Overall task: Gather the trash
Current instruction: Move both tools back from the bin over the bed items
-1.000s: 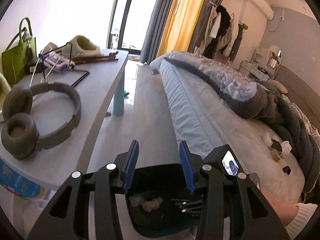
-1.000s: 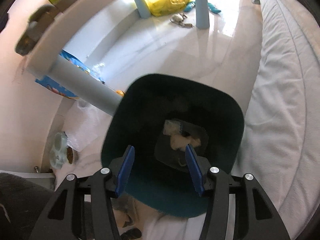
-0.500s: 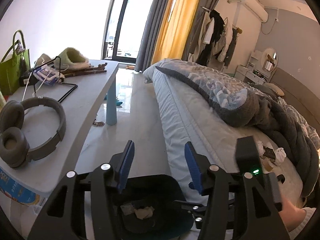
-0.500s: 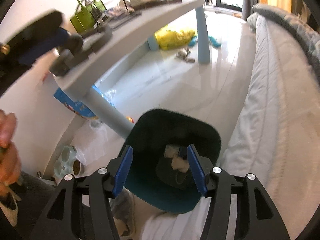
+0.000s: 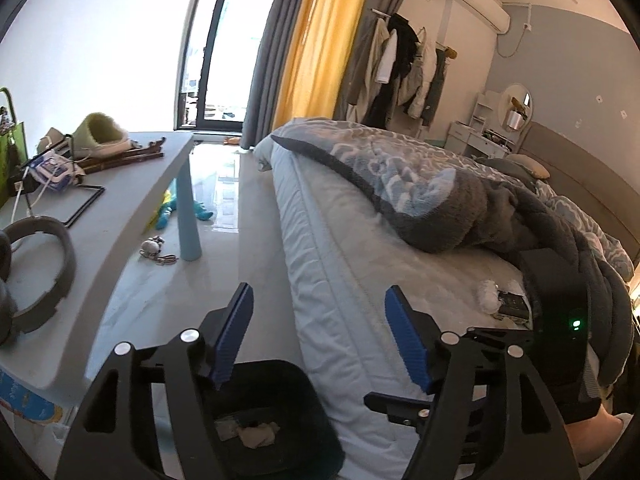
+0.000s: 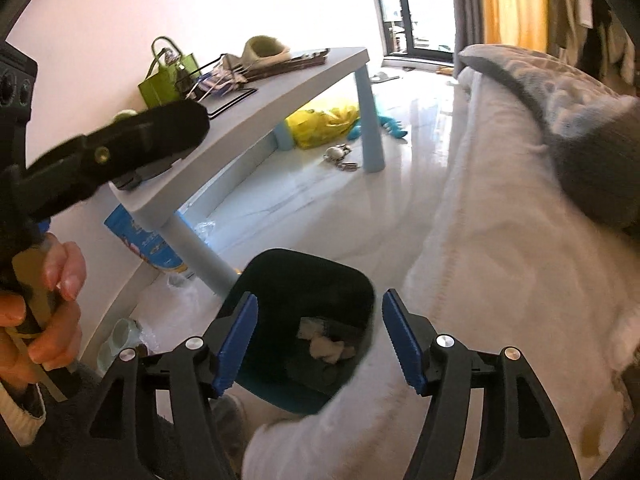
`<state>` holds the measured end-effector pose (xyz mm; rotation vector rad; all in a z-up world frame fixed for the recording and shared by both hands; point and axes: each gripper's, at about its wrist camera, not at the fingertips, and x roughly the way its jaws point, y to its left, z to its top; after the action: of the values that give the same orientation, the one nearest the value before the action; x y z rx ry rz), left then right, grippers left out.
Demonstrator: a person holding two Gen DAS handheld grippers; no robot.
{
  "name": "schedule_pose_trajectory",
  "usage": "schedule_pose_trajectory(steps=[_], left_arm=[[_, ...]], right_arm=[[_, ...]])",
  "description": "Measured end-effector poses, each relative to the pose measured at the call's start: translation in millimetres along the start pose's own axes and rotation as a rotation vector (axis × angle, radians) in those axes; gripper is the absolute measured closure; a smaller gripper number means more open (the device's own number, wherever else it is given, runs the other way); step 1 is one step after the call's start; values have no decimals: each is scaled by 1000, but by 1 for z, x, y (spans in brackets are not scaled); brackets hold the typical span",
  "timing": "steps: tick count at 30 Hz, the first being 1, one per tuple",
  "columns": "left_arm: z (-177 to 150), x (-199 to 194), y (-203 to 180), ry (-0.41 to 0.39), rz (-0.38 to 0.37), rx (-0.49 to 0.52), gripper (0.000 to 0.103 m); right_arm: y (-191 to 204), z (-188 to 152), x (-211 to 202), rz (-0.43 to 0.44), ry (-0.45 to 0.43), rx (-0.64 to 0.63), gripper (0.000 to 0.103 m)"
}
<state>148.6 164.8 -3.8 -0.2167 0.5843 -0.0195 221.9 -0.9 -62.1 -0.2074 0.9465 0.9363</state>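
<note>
**Both grippers empty above the bin**

The left gripper [image 5: 318, 334] and right gripper [image 6: 318, 344] are opening, nothing between their blue pads. The dark bin [image 6: 276, 276] with crumpled trash [image 6: 326, 346] stands on the pale floor [image 5: 224, 276] between grey table [image 5: 120, 208] and bed [image 5: 360, 248]. A second ago both hung lower, jaws narrower, closer over the bin.

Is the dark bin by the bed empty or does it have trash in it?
Not empty: crumpled tissues lie at the bottom of the bin, well below its rim.
</note>
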Motion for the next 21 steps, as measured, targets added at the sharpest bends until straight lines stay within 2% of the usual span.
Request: schedule_pose_trajectory(steps=[12,21], left_arm=[[-4,30,-57,24,-75,17,17],[-8,51,-99,57,-112,28,14]], right_arm=[[-45,-29,-47,-46,-47,54,37],[-83,-59,-80,-85,-56,99,36]])
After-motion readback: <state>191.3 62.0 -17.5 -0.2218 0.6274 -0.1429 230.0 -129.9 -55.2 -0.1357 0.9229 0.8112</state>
